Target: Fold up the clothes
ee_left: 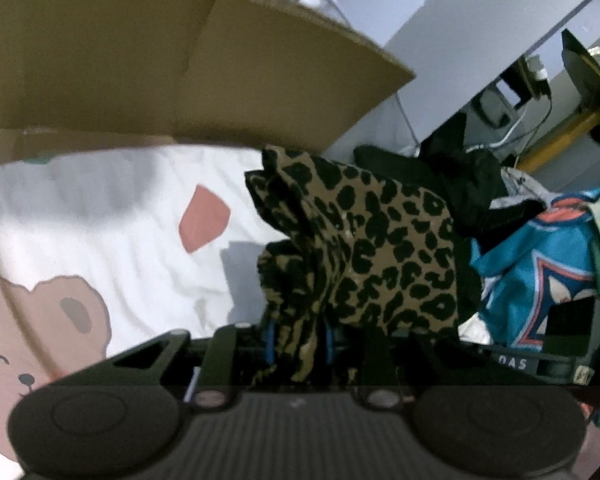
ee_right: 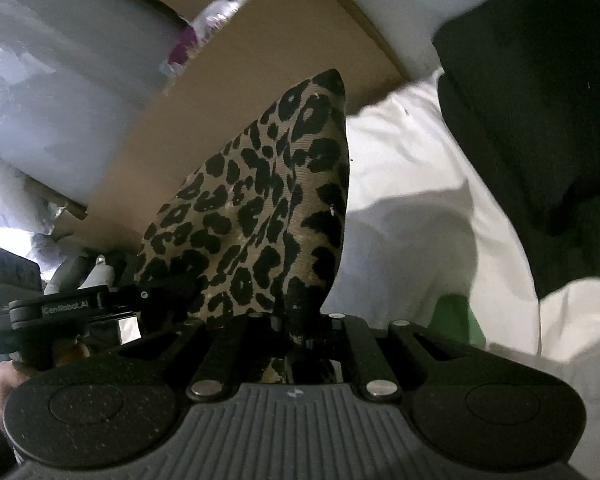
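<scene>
A leopard-print garment (ee_left: pixel 380 248) hangs lifted above the white bear-print sheet (ee_left: pixel 100 220), held between both grippers. In the left wrist view my left gripper (ee_left: pixel 300 348) is shut on a bunched fold of it, the cloth squeezed between the blue pads. In the right wrist view my right gripper (ee_right: pixel 300 330) is shut on another edge of the leopard garment (ee_right: pixel 260 200), which rises from the jaws in a taut peak. At the left of that view, the left gripper (ee_right: pixel 172 288) clamps the same cloth, with a person's hand (ee_right: pixel 0 380) below it.
A large cardboard box (ee_left: pixel 180 60) stands close behind the sheet. To the right lies a pile of clothes with a black garment (ee_left: pixel 460 184) and a teal jersey (ee_left: pixel 540 272). In the right wrist view, dark cloth (ee_right: pixel 540 120) fills the upper right over the white sheet (ee_right: pixel 400 200).
</scene>
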